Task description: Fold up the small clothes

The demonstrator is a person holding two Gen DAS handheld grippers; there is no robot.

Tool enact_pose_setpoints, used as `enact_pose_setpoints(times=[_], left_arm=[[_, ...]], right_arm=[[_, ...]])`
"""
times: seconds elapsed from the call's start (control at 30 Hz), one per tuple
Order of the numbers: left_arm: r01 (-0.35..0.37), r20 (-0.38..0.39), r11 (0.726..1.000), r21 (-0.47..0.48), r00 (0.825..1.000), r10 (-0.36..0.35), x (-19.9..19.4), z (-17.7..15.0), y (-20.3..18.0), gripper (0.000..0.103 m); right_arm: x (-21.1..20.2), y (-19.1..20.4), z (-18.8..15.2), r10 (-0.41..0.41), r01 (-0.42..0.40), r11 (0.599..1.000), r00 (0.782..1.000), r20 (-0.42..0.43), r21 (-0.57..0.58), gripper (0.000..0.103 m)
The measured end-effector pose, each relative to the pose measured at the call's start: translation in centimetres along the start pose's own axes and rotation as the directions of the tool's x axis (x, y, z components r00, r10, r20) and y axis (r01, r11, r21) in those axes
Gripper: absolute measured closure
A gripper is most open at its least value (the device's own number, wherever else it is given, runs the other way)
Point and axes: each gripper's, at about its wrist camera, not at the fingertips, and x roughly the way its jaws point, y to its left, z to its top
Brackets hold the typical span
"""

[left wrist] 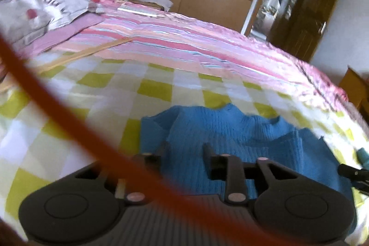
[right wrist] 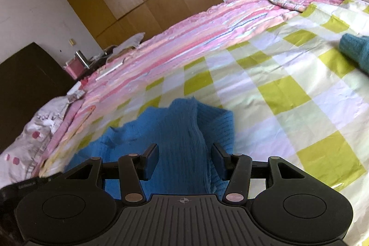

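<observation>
Both grippers spread wide over a blue ribbed knit sweater (left wrist: 230, 130) on the checked bedsheet (right wrist: 288, 84).
A blurred orange cord (left wrist: 69, 117) hides part of the left gripper (left wrist: 184, 149); the right gripper (right wrist: 185, 153) holds nothing.

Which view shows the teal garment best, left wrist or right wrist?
The right wrist view: the teal garment lies on the checked sheet at the right edge, its knit visible. The left wrist view shows only a small teal scrap at its right edge.

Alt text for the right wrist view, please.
The open right gripper hovers over a rumpled blue knit sweater lying on a green-and-white checked sheet. A teal garment lies at far right.
</observation>
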Motion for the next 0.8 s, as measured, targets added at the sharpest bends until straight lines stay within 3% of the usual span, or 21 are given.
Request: enact_pose_setpoints(times=[0.17,0.27,0.4,0.57,0.73,0.8], left_arm=[[-0.086,-0.016,0.994,0.064,0.996,0.087,1.4,0.4,-0.9,0.06],[-0.064,-0.03,0.997,0.053,0.997,0.066,1.1,0.0,-0.5,0.061],[-0.074,-0.022,0.992,0.098,0.997,0.076,0.9,-0.4,-0.9,0.085],[-0.081,0.029,0.992,0.098,0.996,0.078,-0.5,0.3,-1.0,0.091],[-0.091,0.106,0.994,0.056,0.991,0.085,-2.6,0.9,0.2,0.091],[-0.108,0.091,0.994,0.032,0.99,0.104,-2.2,1.1,1.1,0.091]], right_arm=[[0.3,0.8,0.2,-0.008,0.007,0.999,1.0,-0.012,-0.05,0.052],[0.5,0.8,0.3,-0.007,0.006,0.998,1.0,-0.023,-0.063,0.052],[0.8,0.8,0.1,-0.029,0.025,0.997,0.999,-0.043,-0.079,0.056],[0.7,1.2,0.2,-0.057,0.052,0.992,0.998,-0.042,-0.118,0.086],[-0.5,1.0,0.9,-0.055,0.056,0.992,0.998,0.009,-0.113,0.094],[-0.5,0.8,1.1,-0.057,0.059,0.993,0.998,0.019,-0.101,0.094]])
